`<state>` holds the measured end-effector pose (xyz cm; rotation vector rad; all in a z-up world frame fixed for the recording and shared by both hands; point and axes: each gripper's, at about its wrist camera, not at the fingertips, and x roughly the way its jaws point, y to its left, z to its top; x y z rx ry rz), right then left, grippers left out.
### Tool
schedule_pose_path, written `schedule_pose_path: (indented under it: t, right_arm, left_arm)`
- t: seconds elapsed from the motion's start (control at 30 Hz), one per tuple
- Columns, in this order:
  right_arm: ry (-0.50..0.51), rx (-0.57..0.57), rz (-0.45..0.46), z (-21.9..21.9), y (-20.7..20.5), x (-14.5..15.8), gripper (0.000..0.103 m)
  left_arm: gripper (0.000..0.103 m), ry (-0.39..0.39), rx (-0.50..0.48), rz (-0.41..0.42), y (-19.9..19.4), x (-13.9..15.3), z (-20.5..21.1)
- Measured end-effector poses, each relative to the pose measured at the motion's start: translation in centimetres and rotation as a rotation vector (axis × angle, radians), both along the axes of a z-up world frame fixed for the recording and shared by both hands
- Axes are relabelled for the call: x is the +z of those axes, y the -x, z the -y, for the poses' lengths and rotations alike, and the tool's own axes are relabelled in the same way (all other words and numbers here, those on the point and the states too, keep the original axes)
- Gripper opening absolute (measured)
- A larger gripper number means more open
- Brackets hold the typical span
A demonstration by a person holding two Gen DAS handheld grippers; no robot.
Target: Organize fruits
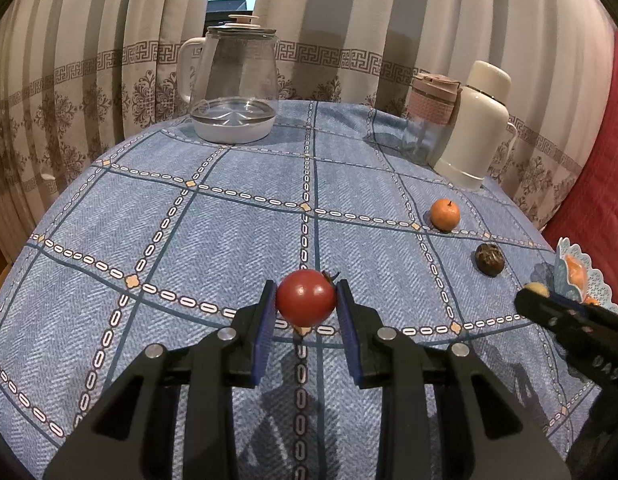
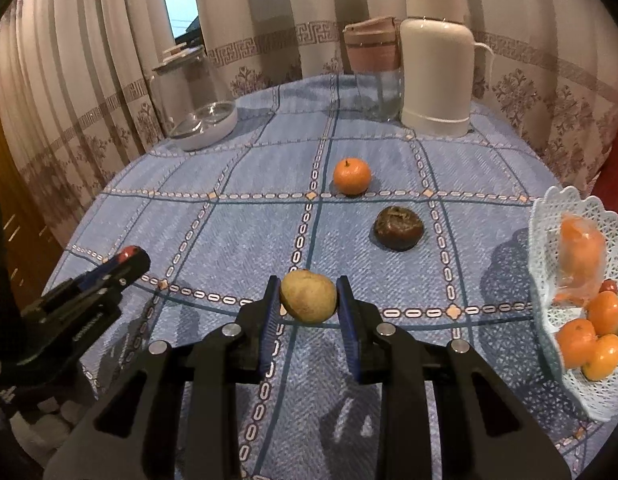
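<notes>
Left wrist view: table (image 1: 109,208) in blue checked cloth, broad bare stretch from 9 to 12 o'clock of the left gripper (image 1: 306,300); far edge carries a glass kettle (image 1: 233,80) at 11, a pink cup (image 1: 431,112) and a white flask (image 1: 479,120) at 1. Left gripper clenched on a red tomato (image 1: 306,298), pads pressing both its sides, pointing down at a slant over the cloth. Orange (image 1: 444,214) and dark brown fruit (image 1: 490,259) lie apart at 2.

Right wrist view: right gripper (image 2: 307,300) grasping a yellow-brown fruit (image 2: 307,297), tilted downward. White lace basket (image 2: 549,248) at 3, by the table's right edge, holds oranges (image 2: 589,332).
</notes>
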<state>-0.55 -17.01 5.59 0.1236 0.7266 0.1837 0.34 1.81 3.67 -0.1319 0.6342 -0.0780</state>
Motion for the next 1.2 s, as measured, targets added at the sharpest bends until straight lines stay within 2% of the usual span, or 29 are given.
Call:
schedule_pose_path:
  t: [0.27,0.6,1.2]
  right_arm:
    - [-0.014,-0.036,0.045,1.5,1.6,1.8,0.029]
    - [-0.034,-0.145,0.089,5.8,3.5,3.3,0.029]
    - [-0.053,-0.367,0.098,14.9,8.0,2.9,0.029]
  left_arm:
    - [0.03,-0.007,0.0,0.002,0.0,-0.1,0.0]
    - [0.03,-0.017,0.002,0.004,0.1,-0.1,0.3]
    - [0.03,-0.06,0.001,-0.004,0.4,-0.1,1.4]
